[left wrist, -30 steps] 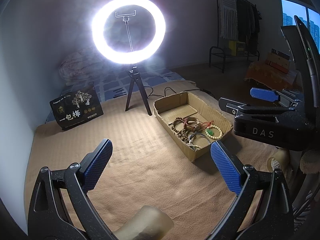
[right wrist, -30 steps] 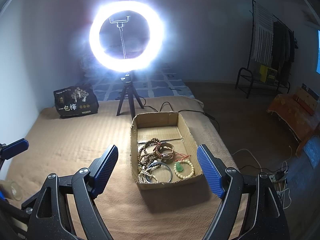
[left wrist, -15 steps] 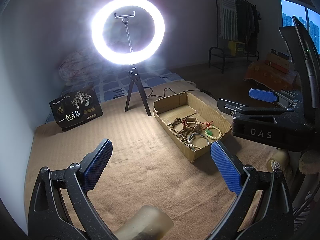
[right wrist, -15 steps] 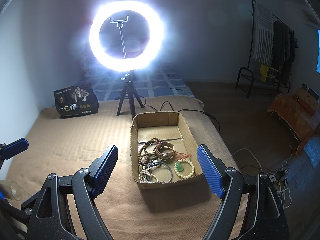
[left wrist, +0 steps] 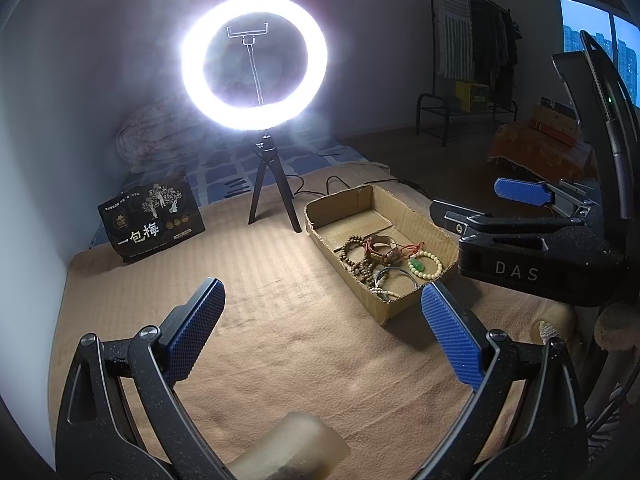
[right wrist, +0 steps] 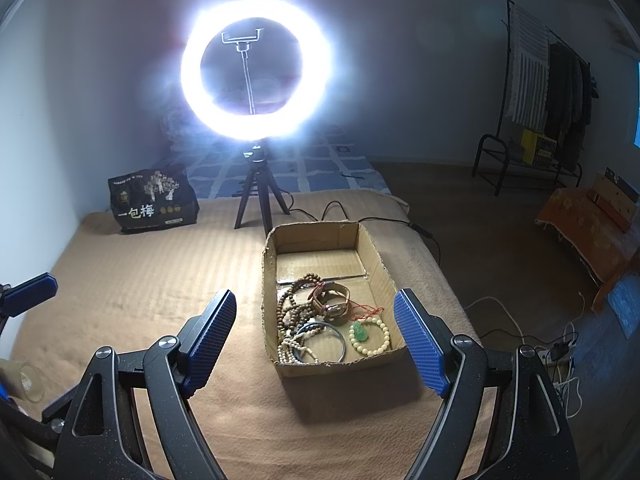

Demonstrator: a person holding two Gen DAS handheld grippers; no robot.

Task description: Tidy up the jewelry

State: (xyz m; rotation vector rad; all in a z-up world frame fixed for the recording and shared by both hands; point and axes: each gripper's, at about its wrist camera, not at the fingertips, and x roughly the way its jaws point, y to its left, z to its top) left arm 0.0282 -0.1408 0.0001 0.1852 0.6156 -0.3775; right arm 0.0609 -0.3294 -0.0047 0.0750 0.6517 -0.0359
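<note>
An open cardboard box lies on a tan blanket. A pile of jewelry sits in its near half: brown bead strands, a leather bracelet, a dark bangle and a pale bead bracelet with a green pendant. My left gripper is open and empty, left of the box and short of it. My right gripper is open and empty, above the box's near end. The right gripper's body also shows in the left wrist view.
A lit ring light on a small tripod stands behind the box. A black printed bag leans at the back left. Cables lie on the floor to the right. A clothes rack stands far right.
</note>
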